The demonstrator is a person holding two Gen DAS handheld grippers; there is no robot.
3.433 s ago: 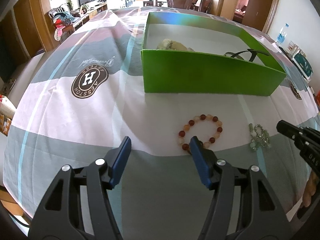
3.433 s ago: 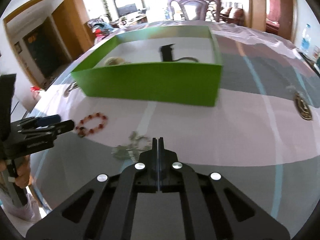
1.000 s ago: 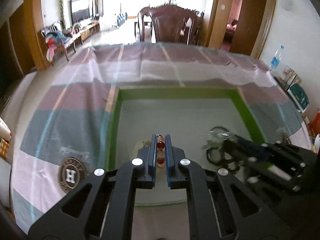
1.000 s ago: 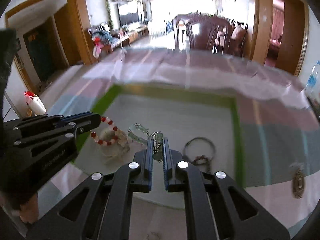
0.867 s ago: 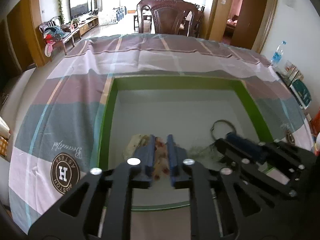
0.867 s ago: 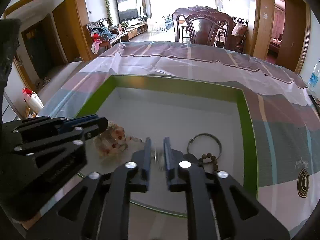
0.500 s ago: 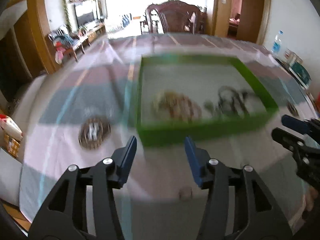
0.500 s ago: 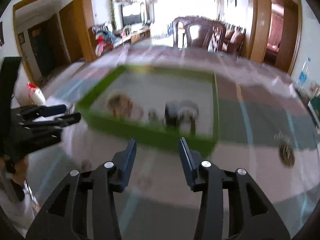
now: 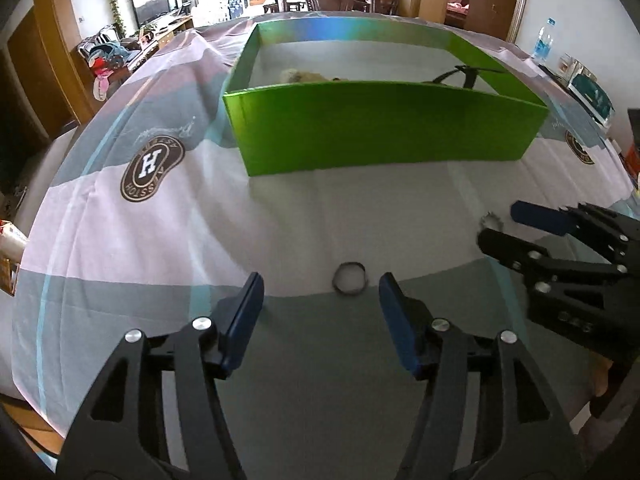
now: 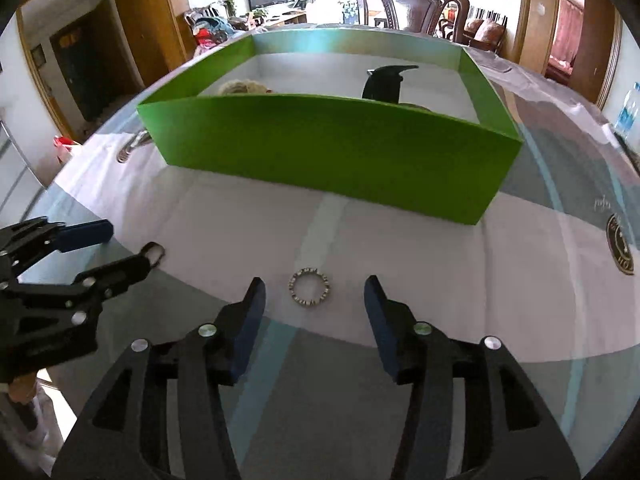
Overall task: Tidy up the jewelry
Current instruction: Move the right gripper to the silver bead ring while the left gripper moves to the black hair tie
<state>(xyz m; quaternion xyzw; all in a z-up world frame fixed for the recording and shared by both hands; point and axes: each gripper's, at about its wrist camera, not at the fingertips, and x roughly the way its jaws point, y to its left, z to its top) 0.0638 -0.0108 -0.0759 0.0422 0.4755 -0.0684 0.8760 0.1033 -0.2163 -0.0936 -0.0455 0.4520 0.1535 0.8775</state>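
Both grippers spreading, nothing between them: left gripper [image 9: 321,294] faces the plain ring [image 9: 349,278] dead ahead, right gripper [image 10: 313,297] squares up on the studded ring [image 10: 310,287].

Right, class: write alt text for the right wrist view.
The right claw, its jaws opening, points down at a small beaded ring on a striped tablecloth. Behind stands a green box; the left claw is at left.

Left gripper [image 9: 320,292] and right gripper [image 10: 314,294]: jaws opening, empty
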